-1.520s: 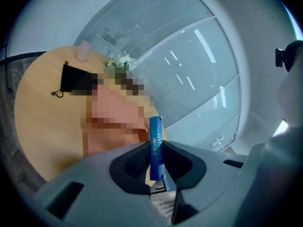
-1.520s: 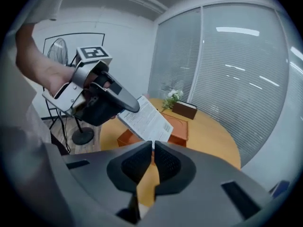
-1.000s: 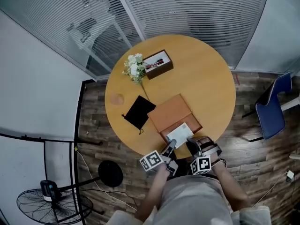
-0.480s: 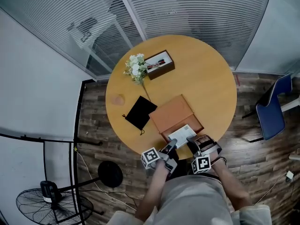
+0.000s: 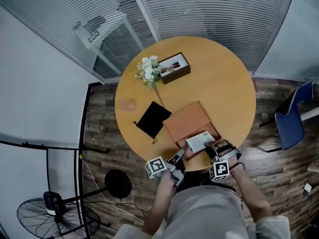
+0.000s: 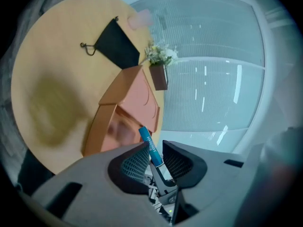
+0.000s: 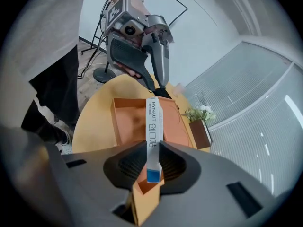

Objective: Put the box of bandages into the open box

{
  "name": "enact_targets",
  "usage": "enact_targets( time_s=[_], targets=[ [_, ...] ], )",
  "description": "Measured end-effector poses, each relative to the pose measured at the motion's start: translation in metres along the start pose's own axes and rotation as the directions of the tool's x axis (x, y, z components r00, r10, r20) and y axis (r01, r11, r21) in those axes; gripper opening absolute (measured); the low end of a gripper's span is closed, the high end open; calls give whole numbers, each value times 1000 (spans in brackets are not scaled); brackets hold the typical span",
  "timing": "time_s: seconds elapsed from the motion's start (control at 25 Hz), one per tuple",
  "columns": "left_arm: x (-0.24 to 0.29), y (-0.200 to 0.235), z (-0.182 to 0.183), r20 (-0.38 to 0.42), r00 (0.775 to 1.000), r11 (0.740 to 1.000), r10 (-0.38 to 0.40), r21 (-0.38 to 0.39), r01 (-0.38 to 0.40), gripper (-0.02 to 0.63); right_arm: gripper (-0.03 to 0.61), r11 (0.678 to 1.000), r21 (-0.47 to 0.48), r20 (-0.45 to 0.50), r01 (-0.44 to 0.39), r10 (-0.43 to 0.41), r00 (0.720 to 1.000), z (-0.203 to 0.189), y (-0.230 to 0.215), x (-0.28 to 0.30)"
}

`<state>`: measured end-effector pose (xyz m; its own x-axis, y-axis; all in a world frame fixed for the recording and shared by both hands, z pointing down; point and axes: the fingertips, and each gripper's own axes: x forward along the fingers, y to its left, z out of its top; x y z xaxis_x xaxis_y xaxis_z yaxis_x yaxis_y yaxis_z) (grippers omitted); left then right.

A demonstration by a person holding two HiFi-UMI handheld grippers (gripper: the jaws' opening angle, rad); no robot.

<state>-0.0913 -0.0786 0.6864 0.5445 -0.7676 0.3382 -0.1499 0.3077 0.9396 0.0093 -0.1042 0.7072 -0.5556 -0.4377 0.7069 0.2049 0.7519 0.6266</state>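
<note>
right now the left gripper (image 6: 154, 144) is clamped on one blue-tipped end of the box of bandages (image 5: 199, 142), and the slim white carton stands on its narrow edge, spanning the tray of the orange open box (image 7: 130, 122) at the near rim of the round table (image 5: 219, 83). the right gripper (image 7: 152, 144) has just been closing, and its pads now sit against both faces of the carton's other end, so each gripper holds an end. i cannot tell whether the lower edge already touches the tray floor

to do this step well, i'd judge both ends should come down together, kept level so neither corner catches a tray wall. both wrists should roll the same way so the carton lies flat rather than twisting between two grips. letting go is best saved until the carton rests inside. if one side opens early the carton could swing on the other and tip out over the near wall. the hinged lid (image 5: 187, 119) lies flat beyond the tray and is out of the way

on the left, the forearm reaches in from the table's edge with the gripper angled shallowly toward the tray. on the right, the forearm comes in close beside it, with the gripper tipped more steeply down, and the two face each other along the carton
</note>
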Motion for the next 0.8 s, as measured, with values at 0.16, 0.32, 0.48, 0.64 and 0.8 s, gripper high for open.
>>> enact_targets(
  time_s=[0.16,0.32,0.48,0.64,0.8],
  targets=[
    [-9,-13,11,-30,999,989,-15,144,19,78,74,996,-52,-7,-74,74,997,4,5,13],
    [-18,-21,24,-36,999,947,18,320,-6,78,74,985,-114,-53,-127,122,991,0,11,28],
    [-24,-19,34,-45,992,847,116,527,-75,78,74,978,-143,-75,-154,144,987,3,5,43],
    [-33,-19,45,-38,984,739,173,666,-104,78,74,962,-195,-105,-189,172,980,6,8,58],
    [-36,-17,60,-28,985,699,170,708,-100,78,78,952,-218,-118,-215,192,974,7,9,68]
  ],
)
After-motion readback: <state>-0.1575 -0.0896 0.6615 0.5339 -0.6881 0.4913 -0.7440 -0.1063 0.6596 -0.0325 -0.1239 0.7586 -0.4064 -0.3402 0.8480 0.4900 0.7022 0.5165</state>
